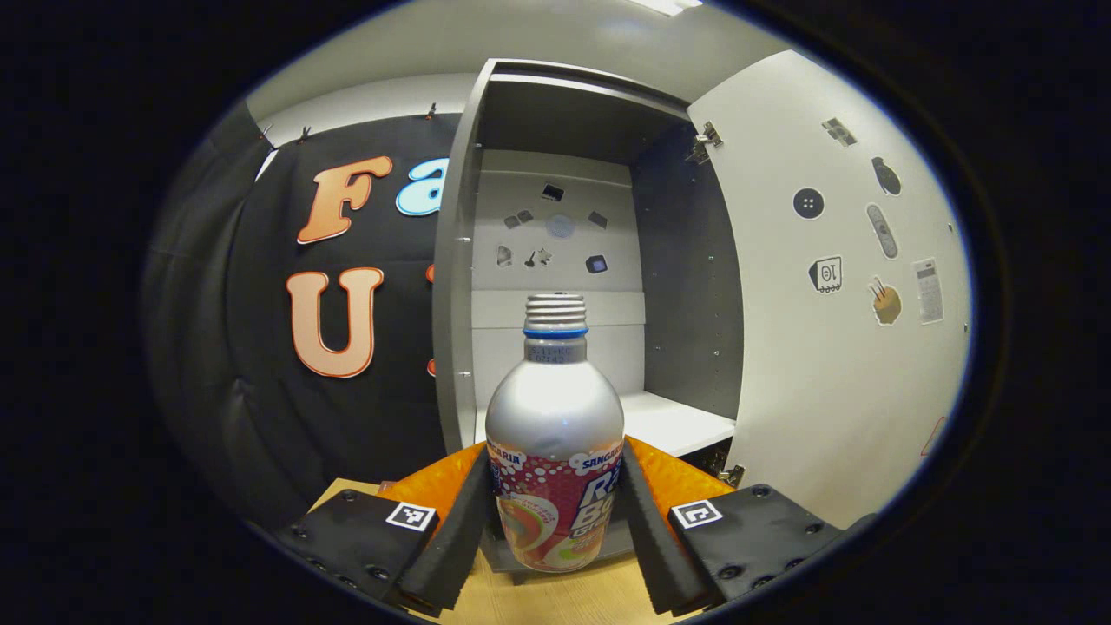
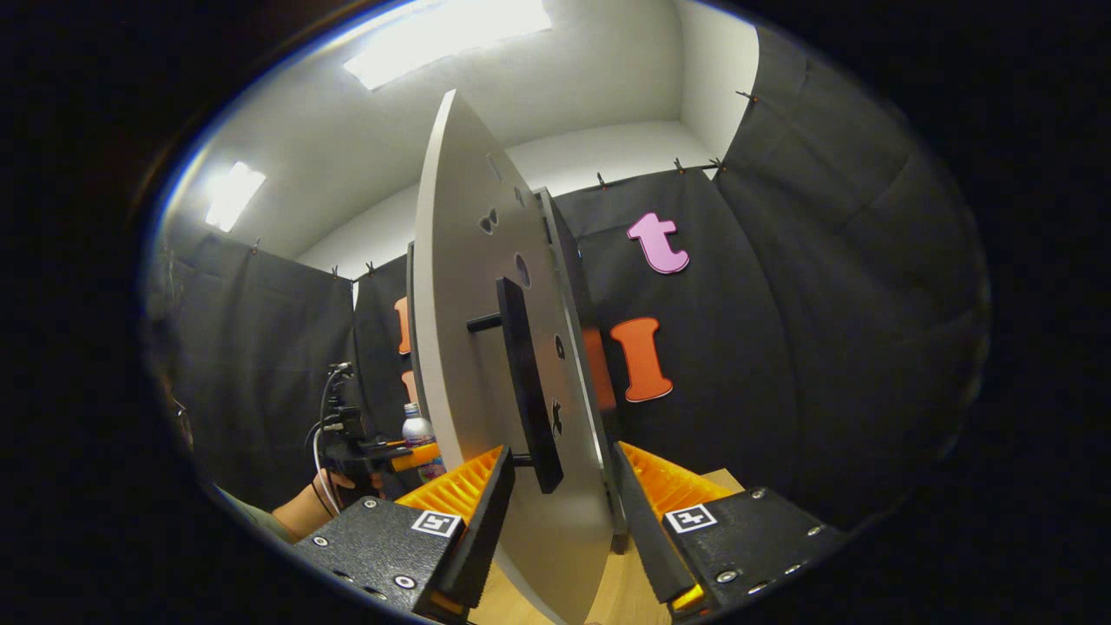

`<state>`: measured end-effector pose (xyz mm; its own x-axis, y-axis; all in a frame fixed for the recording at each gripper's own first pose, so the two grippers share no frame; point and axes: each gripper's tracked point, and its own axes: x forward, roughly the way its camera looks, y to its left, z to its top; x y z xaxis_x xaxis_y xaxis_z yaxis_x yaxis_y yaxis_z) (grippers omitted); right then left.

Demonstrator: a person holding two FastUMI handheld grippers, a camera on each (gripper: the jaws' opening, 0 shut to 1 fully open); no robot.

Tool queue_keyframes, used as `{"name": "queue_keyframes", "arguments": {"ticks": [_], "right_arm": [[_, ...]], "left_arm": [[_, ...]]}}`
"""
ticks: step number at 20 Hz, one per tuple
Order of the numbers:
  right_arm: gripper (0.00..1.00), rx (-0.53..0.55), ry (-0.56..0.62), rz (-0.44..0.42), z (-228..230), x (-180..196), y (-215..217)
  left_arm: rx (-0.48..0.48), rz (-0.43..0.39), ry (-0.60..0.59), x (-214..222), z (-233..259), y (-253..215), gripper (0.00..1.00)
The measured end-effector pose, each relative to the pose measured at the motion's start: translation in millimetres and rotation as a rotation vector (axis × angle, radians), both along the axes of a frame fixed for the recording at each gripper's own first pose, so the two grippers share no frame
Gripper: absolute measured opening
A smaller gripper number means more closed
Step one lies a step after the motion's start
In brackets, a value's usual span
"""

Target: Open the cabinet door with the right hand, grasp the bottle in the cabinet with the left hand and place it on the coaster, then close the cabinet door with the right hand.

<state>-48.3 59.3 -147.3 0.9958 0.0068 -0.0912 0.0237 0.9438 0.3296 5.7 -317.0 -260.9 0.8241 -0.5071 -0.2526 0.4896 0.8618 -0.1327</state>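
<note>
The tall grey cabinet [image 1: 555, 260] stands with its white door [image 2: 486, 365] swung wide, so the opening step looks done; the right gripper [image 2: 560, 512] straddles the door's edge near the black bar handle [image 2: 525, 382], whether pressing it cannot be told; the left gripper [image 1: 555, 512] clamps the silver aluminium bottle [image 1: 555, 434] just outside the shelf; placing and closing appear to remain.

The silver bottle [image 1: 555, 434], uncapped with a blue neck ring and pink label, stands upright before the open cabinet [image 1: 564, 260]; the cabinet door [image 1: 833, 286] is swung wide.
</note>
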Motion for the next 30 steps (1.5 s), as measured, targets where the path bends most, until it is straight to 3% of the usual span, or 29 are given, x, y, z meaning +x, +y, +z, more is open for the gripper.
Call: {"name": "queue_keyframes", "arguments": {"ticks": [4, 11, 30], "right_arm": [[0.72, 0.023, 0.009, 0.005, 0.4, 8.2, -1.4], [0.72, -0.057, 0.008, -0.004, 0.2, 11.3, -5.7], [0.72, -0.105, -0.032, -0.005, 4.5, 12.8, -9.5]], "left_arm": [[0.022, 0.023, -0.047, -18.1, -11.5, 35.5, 0.84], [0.018, 0.073, -0.036, -45.7, -45.5, 86.9, 0.86], [-0.004, 0.136, 0.056, -138.5, -150.4, 163.2, 0.84]]}}
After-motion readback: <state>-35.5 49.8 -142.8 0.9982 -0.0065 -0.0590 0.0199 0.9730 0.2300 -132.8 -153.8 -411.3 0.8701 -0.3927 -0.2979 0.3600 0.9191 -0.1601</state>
